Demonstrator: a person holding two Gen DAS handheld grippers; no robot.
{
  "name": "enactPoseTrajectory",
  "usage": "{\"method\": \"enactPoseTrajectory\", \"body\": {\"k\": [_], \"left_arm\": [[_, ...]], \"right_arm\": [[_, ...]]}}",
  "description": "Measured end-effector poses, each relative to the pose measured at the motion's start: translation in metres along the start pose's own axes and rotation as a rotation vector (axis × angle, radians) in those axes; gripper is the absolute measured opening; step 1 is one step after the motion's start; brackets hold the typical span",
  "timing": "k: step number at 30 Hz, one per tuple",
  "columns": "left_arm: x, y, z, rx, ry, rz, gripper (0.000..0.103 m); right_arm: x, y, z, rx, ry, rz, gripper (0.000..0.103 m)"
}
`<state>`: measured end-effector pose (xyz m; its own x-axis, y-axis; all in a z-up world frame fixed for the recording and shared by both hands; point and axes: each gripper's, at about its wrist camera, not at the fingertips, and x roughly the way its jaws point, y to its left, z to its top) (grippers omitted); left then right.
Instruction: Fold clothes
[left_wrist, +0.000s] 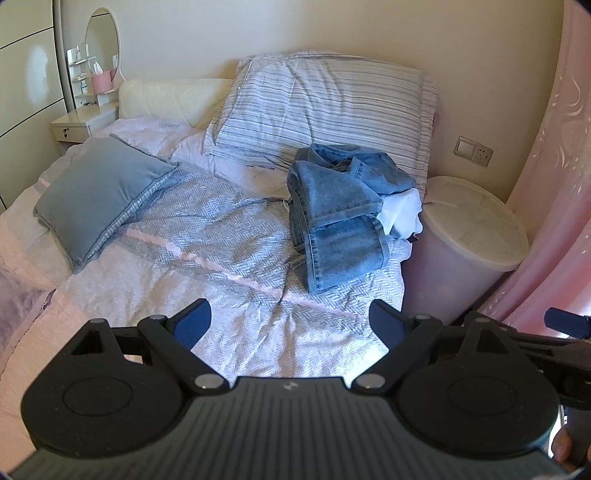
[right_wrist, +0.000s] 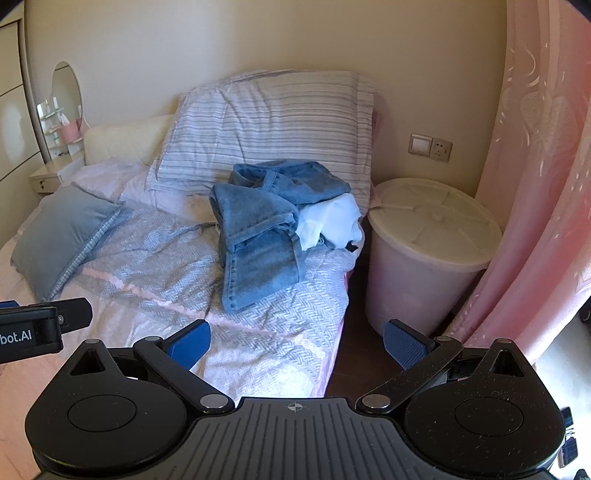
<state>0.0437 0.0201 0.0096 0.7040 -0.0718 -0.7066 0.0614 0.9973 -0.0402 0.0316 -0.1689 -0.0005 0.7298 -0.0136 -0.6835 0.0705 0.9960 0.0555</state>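
Observation:
A heap of blue denim jeans (left_wrist: 336, 210) lies on the far right part of the bed, with a white garment (left_wrist: 402, 214) tucked under its right side. Both show in the right wrist view too, the jeans (right_wrist: 258, 236) and the white garment (right_wrist: 332, 221). My left gripper (left_wrist: 291, 321) is open and empty, above the bedspread well short of the heap. My right gripper (right_wrist: 295, 341) is open and empty, over the bed's right edge, also short of the heap.
A striped folded quilt (left_wrist: 325, 107) leans at the headboard behind the clothes. A grey-blue cushion (left_wrist: 96, 192) lies on the left. A lidded white bin (right_wrist: 428, 251) stands beside the bed on the right, next to a pink curtain (right_wrist: 546, 184). A dressing table (left_wrist: 85, 114) is far left.

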Motion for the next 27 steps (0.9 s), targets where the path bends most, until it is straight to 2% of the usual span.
{"method": "enactPoseTrajectory", "body": {"k": [13,21,27], "left_arm": [[0.021,0.002,0.011,-0.023,0.02,0.04,0.091],[0.055,-0.004,0.033,-0.043,0.045,0.073,0.091],[0.093,-0.01,0.058,-0.056,0.081,0.092,0.091]], "right_arm": [[0.023,0.001,0.013,-0.023,0.038,0.034,0.103],[0.063,-0.007,0.032,-0.042,0.09,0.062,0.103],[0.105,-0.02,0.058,-0.046,0.14,0.085,0.103]]}}
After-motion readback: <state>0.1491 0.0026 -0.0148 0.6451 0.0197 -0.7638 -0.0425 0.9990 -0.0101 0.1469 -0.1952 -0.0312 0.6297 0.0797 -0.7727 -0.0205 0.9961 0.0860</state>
